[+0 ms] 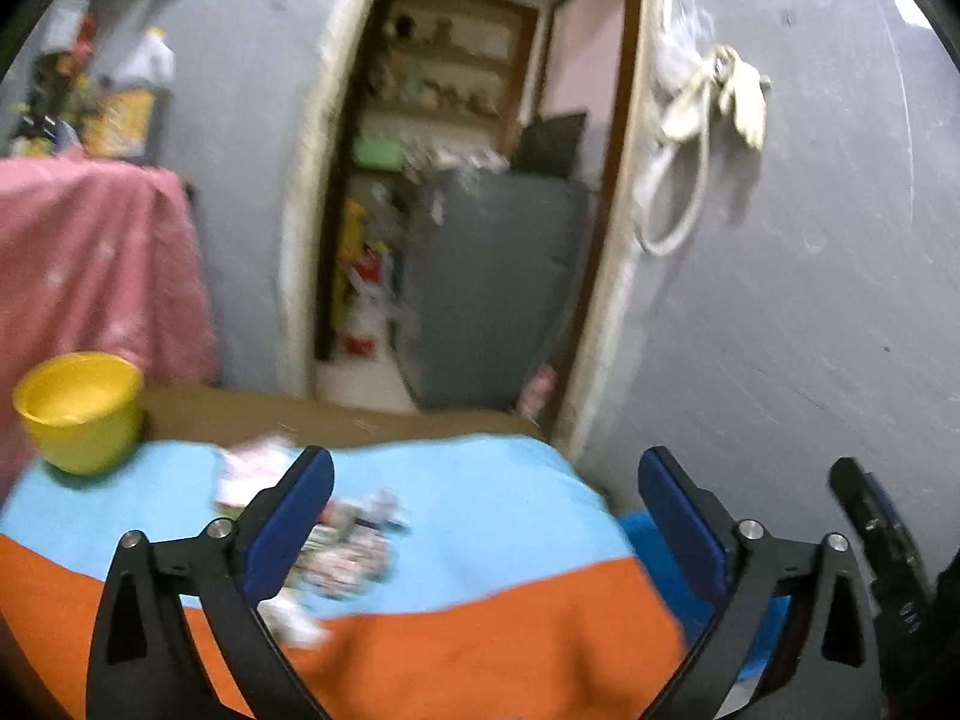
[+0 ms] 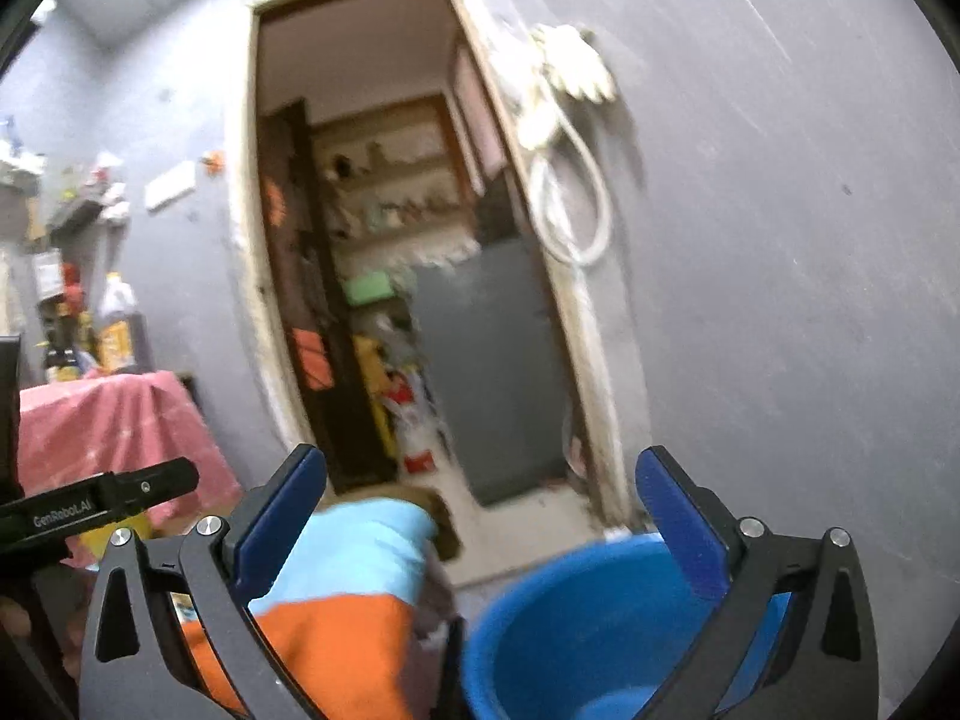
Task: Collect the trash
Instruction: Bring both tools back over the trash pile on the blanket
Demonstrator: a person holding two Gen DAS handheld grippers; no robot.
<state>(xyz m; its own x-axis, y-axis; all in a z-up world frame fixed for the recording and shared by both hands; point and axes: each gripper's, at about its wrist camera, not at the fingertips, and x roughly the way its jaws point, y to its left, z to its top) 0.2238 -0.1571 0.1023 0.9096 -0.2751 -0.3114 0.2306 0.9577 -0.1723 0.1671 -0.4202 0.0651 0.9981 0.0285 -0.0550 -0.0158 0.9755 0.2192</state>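
On the blue-and-orange cloth lie crumpled wrappers, just inside the left gripper, whose fingers stand wide apart. A yellow bowl sits at the cloth's far left corner, its contents unclear. The right gripper, fingers apart and holding nothing, hangs over a blue bucket beside the cloth.

The only legible writing is "GenRobot.AI", printed in white on the black body of the left gripper, which enters the right wrist view at about 9 o'clock. Labels on the bottles near 9 o'clock and the wrappers are too blurred to read.
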